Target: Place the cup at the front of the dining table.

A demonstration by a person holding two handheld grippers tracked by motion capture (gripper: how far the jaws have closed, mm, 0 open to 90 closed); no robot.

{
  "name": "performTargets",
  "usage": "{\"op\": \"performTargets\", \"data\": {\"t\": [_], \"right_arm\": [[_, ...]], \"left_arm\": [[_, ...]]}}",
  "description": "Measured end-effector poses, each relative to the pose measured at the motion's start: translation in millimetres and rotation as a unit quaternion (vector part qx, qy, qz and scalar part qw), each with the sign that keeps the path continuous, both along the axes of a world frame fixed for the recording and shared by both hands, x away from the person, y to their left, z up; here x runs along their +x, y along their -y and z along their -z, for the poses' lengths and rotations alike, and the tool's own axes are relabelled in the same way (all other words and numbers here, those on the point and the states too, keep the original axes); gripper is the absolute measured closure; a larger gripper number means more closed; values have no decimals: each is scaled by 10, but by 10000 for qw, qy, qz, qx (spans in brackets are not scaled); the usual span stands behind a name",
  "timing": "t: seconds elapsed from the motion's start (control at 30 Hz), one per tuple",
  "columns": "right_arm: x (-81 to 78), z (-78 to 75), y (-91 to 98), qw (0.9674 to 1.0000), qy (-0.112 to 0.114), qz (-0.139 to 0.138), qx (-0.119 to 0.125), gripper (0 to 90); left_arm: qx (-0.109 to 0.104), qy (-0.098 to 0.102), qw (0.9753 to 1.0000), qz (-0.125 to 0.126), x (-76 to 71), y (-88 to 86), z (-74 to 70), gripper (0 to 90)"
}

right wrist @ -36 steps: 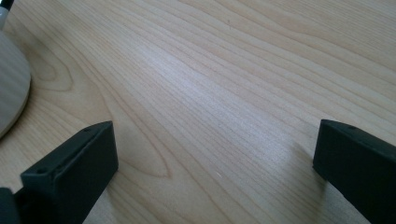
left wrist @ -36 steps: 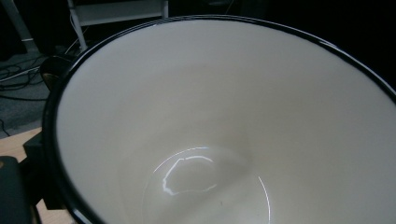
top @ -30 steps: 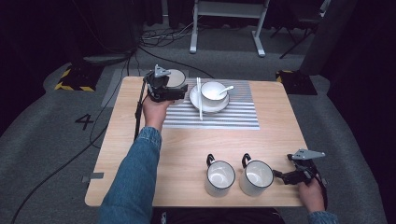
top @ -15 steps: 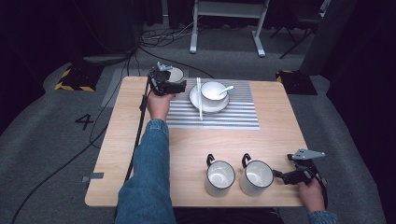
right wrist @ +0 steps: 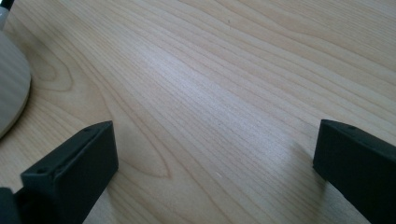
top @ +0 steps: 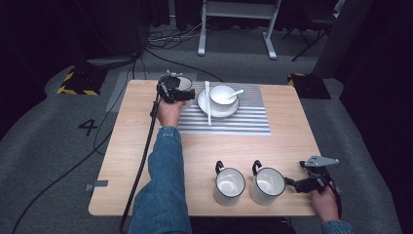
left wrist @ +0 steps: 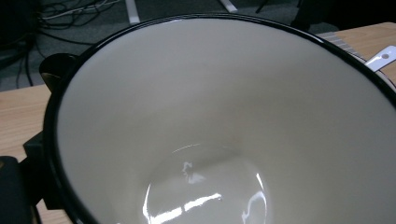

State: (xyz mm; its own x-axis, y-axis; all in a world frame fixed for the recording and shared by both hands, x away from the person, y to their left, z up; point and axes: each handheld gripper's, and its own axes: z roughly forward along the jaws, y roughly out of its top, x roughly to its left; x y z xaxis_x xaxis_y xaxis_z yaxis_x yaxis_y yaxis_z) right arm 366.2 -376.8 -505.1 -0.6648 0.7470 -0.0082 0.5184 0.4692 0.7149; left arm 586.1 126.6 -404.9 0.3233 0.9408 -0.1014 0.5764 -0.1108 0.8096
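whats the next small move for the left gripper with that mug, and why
Probably lower the mug onto the table beside the striped mat and open. The left gripper has it at the far left corner, next to the plate with bowl, a likely spot for it. Whether the mug already rests on the wood is hard to tell.

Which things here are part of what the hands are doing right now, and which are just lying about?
In the job:
- left tongs, at the mug
- white mug with dark rim at the far left of the striped mat

Lying about:
- two mugs at the near edge
- right tongs, open, on bare table
- bowl with spoon on a plate
- chopsticks
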Motion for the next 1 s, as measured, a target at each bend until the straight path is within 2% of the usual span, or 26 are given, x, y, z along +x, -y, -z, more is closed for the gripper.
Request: {"op": "performTargets", "data": {"t": [0.2,0.23,0.3,0.37,0.4,0.53,0.63,0.77,0.8,0.83,0.9,0.97,1.0], "right_arm": [[2,0,3,10000,10,-13,-18,1],[2,0,4,10000,11,-18,-22,1],[2,0,4,10000,12,-17,-22,1],[2,0,4,10000,11,-15,-21,1],[2,0,4,10000,10,-15,-20,1],[1,0,3,10000,6,-12,-15,1],[2,0,3,10000,10,-13,-16,1],[2,0,4,10000,10,-14,-20,1],[2,0,3,10000,9,-13,-17,1],[2,0,3,10000,9,-14,-18,1],[2,0,3,10000,9,-14,-19,1],[2,0,4,10000,11,-16,-20,1],[2,0,4,10000,11,-17,-21,1]], "left_arm": [[-5,-153,9999,-41,3,36,132,34],[101,-177,9997,-95,-2,46,149,34],[153,-206,9995,-188,-5,67,193,33],[132,-229,9995,-191,-7,60,210,34],[-27,-258,9994,-211,-11,64,257,33],[178,-334,9991,-200,-7,60,327,34],[121,-400,9990,-184,-5,50,386,34],[180,-437,9987,-214,-2,39,445,33],[77,-481,9986,-193,-8,45,458,33],[70,-461,9987,-200,-9,49,471,33],[79,-460,9987,-195,-10,61,483,33],[196,-475,9986,-131,-19,104,514,33],[165,-479,9987,-103,-27,121,530,33]]}}
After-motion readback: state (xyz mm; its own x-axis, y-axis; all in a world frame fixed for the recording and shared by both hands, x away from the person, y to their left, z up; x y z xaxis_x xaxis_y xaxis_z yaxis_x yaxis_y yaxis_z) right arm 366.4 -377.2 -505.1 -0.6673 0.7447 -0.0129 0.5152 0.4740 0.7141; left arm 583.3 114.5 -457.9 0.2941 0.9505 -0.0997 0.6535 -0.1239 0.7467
